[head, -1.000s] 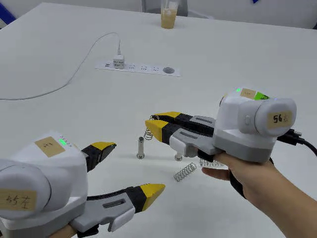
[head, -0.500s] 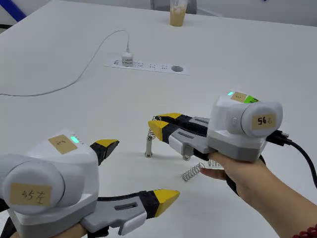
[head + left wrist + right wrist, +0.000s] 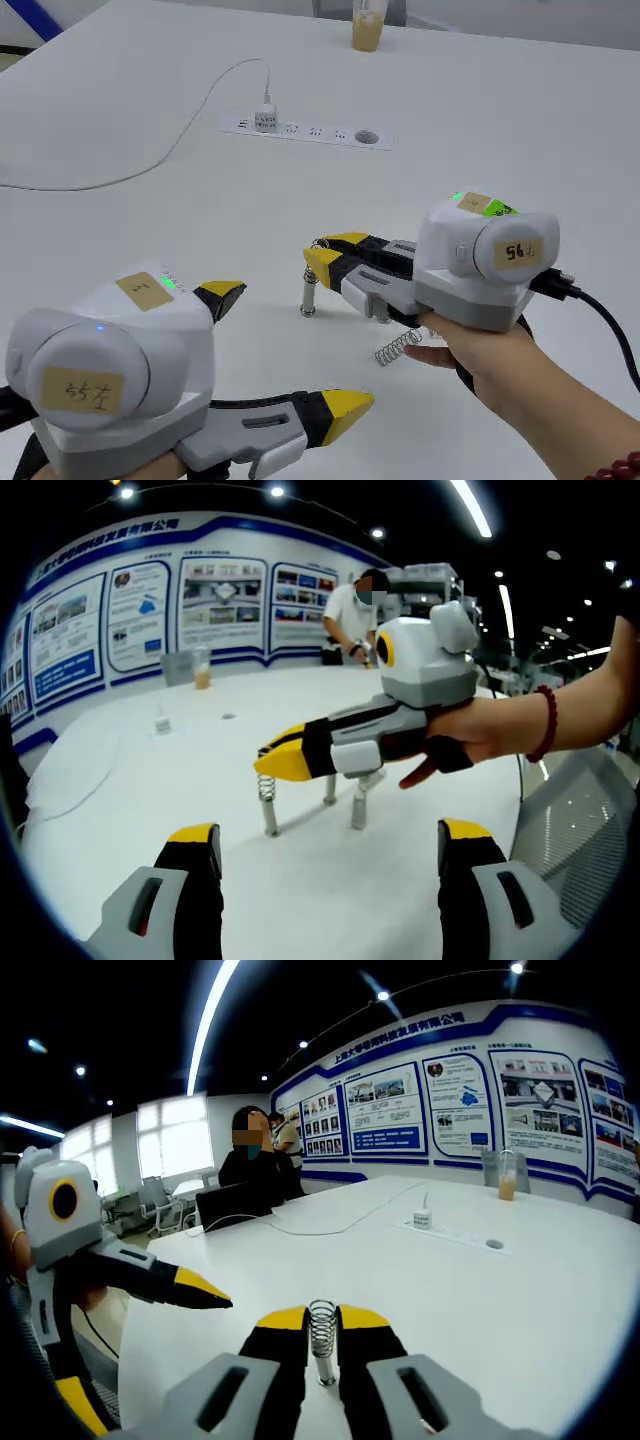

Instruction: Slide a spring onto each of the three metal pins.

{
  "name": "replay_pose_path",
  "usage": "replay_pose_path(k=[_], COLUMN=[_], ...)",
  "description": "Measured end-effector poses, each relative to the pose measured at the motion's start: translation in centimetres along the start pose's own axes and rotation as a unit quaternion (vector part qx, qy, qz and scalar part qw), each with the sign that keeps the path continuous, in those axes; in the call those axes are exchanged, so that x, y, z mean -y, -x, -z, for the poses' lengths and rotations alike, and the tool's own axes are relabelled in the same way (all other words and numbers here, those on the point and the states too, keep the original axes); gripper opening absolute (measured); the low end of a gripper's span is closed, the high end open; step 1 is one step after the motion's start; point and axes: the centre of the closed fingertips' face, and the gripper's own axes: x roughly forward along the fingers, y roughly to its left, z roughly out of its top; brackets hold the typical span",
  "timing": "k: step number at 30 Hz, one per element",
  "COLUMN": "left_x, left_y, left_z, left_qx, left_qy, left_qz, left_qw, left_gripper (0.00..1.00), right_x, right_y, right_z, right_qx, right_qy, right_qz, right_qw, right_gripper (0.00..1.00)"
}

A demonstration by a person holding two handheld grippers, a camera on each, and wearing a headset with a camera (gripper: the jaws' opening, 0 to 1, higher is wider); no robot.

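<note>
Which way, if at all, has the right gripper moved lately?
Yes: the right gripper moved left toward the pin, lowering its spring over it.

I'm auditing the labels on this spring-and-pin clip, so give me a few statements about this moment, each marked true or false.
1. The right gripper is shut on a spring, holding it at the top of a pin. True.
2. The left gripper is clamped on a pin. False: its jaws stand wide apart and hold nothing.
3. A loose spring lies on the table close to the hand with the right gripper. True.
4. The cup stands right beside the pins. False: it stands at the far side of the table, beyond the power strip.
</note>
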Motion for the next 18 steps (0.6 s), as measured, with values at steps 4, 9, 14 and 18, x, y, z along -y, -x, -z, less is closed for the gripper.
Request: replay_pose_path(k=[4,9,14,18], left_x=[0.0,-0.1,0.0,0.1], left_y=[0.0,-0.1,-0.1,-0.1], left_z=[0.0,0.1,0.0,0.0], left_qx=[0.001,-0.003,-0.002,-0.003], left_qy=[0.000,-0.001,0.000,-0.002], left_qz=[-0.001,-0.001,0.000,0.001], left_qw=[1.0000,1.0000,1.0000,1.0000], left_gripper=[0.91,0.90,0.90,0.90], right_x=[-0.1,0.0,-0.1,0.0], right_y=[-0.1,-0.4,-0.7,-0.8], right_z=[0.5,0.9,1.5,2.3], right_qx=[-0.008,-0.016,-0.027,-0.041], right_qy=[0.011,0.019,0.027,0.029], right_qz=[0.000,0.002,0.005,0.006], right_qw=[0.9999,0.9997,0.9993,0.9987], right_gripper=[0.12,0.12,0.12,0.12])
